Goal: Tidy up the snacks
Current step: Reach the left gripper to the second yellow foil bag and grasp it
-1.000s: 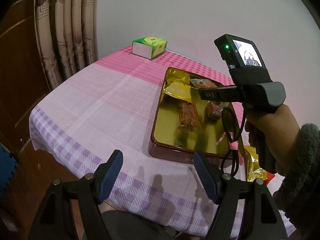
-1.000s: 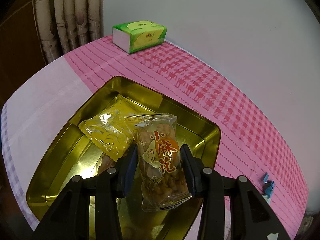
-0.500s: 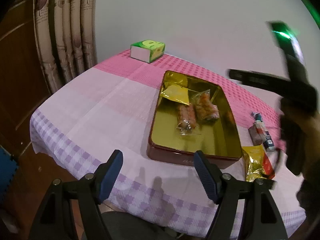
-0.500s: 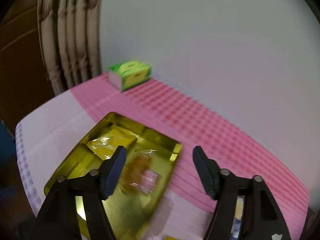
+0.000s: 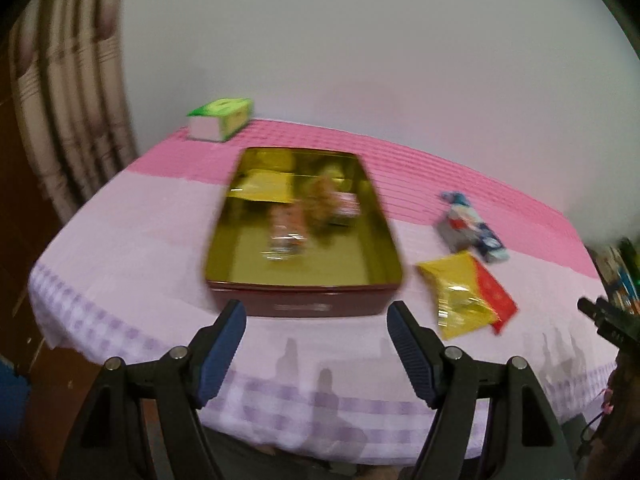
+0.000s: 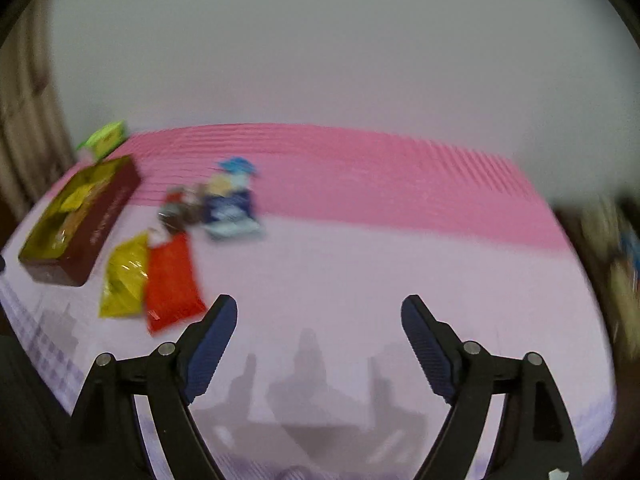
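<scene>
Between picks: right gripper (image 6: 318,344) jaws just opening, wide, empty; left gripper (image 5: 316,346) wide, empty. Next: grab yellow/red pkt (image 6: 154,278) frame left, move to tin (image 6: 76,220).

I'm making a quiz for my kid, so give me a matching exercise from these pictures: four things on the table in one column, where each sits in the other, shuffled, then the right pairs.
Things:
1. green tissue box
2. gold tin
3. yellow and red snack packet
4. blue and white packets

Places:
A. lying on the pale cloth, right of the tin, nearest the front edge
B. far left corner, on the pink checks
C. right of the tin, at the border of the pink and pale cloth
D. middle of the table, with snacks inside

Pairs: 1-B, 2-D, 3-A, 4-C
</scene>
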`<move>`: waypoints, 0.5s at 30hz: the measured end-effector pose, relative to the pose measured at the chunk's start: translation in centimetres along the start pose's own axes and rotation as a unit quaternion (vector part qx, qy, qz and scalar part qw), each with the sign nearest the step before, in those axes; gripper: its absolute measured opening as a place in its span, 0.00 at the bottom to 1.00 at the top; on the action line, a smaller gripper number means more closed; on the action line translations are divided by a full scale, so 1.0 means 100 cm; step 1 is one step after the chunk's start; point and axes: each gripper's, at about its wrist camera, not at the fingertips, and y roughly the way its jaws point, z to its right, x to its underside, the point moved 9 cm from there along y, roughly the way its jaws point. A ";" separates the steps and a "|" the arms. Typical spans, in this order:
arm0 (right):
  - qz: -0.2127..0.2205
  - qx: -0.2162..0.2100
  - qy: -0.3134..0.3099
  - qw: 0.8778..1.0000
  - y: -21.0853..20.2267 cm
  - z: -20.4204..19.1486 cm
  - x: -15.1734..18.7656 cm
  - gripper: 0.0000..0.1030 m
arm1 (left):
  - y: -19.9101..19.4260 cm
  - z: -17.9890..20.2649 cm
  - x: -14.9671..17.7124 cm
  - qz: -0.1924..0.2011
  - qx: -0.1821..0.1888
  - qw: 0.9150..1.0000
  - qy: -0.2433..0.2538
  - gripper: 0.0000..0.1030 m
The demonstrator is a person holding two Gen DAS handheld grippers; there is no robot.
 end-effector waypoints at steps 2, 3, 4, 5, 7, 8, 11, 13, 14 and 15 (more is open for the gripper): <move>0.001 0.006 0.034 0.999 -0.005 0.026 0.015 0.81 | 0.007 0.030 0.006 -0.010 0.025 0.999 0.025 0.73; 0.009 0.006 0.046 0.999 -0.009 0.035 0.018 0.81 | 0.011 0.045 0.008 -0.018 0.037 0.999 0.033 0.73; 0.016 0.003 0.053 0.998 -0.012 0.041 0.020 0.81 | 0.014 0.056 0.010 -0.019 0.047 0.998 0.035 0.73; 0.023 0.002 0.058 0.998 -0.015 0.046 0.019 0.82 | 0.018 0.071 0.010 -0.021 0.062 0.997 0.035 0.73; 0.030 -0.002 0.066 0.997 -0.017 0.051 0.018 0.82 | 0.032 0.105 0.008 -0.033 0.081 0.995 0.040 0.73; 0.035 -0.011 0.068 0.997 -0.019 0.049 0.018 0.82 | 0.037 0.117 0.007 -0.037 0.085 0.995 0.042 0.73; 0.039 -0.038 0.063 0.997 -0.023 0.040 0.016 0.82 | 0.063 0.157 0.006 -0.045 0.085 0.993 0.067 0.73; 0.045 -0.053 0.054 0.996 -0.027 0.029 0.011 0.82 | 0.083 0.169 0.007 -0.052 0.067 0.994 0.075 0.73; 0.046 -0.058 0.050 0.996 -0.029 0.025 0.009 0.82 | 0.093 0.169 0.007 -0.055 0.052 0.994 0.073 0.73; 0.049 -0.064 0.048 0.996 -0.031 0.023 0.008 0.82 | 0.104 0.166 0.007 -0.062 0.044 0.995 0.061 0.73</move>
